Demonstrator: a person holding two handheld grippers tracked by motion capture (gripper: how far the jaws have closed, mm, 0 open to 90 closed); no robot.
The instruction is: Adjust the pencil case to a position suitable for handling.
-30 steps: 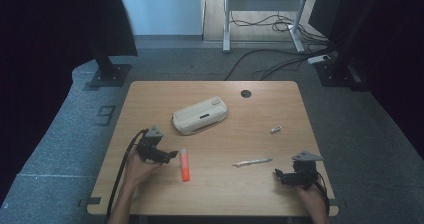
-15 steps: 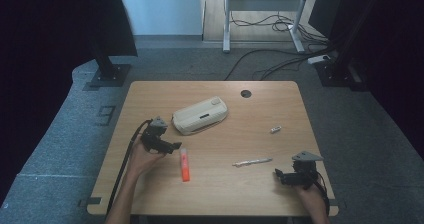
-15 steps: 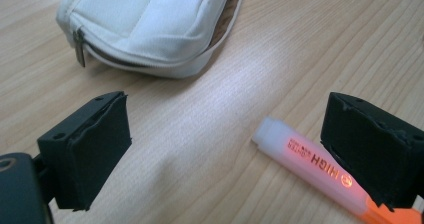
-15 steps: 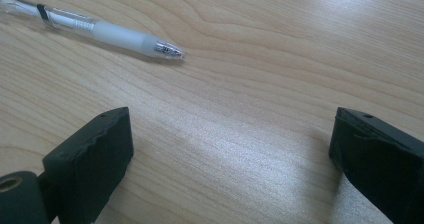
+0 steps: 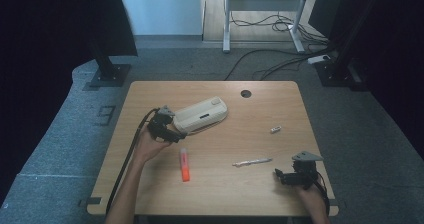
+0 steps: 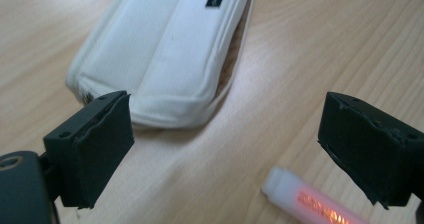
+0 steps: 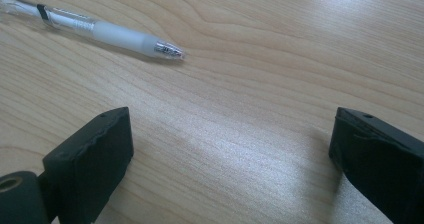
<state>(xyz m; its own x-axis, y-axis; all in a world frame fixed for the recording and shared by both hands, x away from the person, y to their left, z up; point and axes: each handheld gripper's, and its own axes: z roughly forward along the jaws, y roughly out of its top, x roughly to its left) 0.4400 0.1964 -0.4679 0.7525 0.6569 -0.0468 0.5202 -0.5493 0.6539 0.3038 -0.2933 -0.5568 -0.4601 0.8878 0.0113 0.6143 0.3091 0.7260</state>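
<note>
A: Where is the left gripper (image 5: 172, 132)?

B: In the high view it sits on the left half of the desk (image 5: 260, 194), just at the near-left end of the white pouch (image 5: 201, 115). Its jaws stand wide apart with nothing between them. In the left gripper view (image 6: 225, 144) the pouch's rounded end lies just ahead of the jaws, close to the left one; whether that jaw touches the fabric I cannot tell.

A: And the pouch itself?

B: It lies flat a little left of the desk's middle, towards the far edge, angled so its far end points at the far-right corner. A small dark label shows on its top.

A: Anything else close by?

B: An orange highlighter (image 5: 184, 164) lies nearer the front edge, just beside the left hand (image 5: 149, 146). In the left gripper view its pale cap end (image 6: 305, 196) pokes in near the right jaw.

A: The right gripper (image 5: 281, 176)?

B: Near the front-right corner, held low over the wood, jaws spread and holding nothing. A clear pen (image 5: 252, 161) lies just left of it, apart from the jaws; the right gripper view shows its metal tip (image 7: 105, 31). A small white object (image 5: 275, 129) rests farther back, towards the right edge.
</note>
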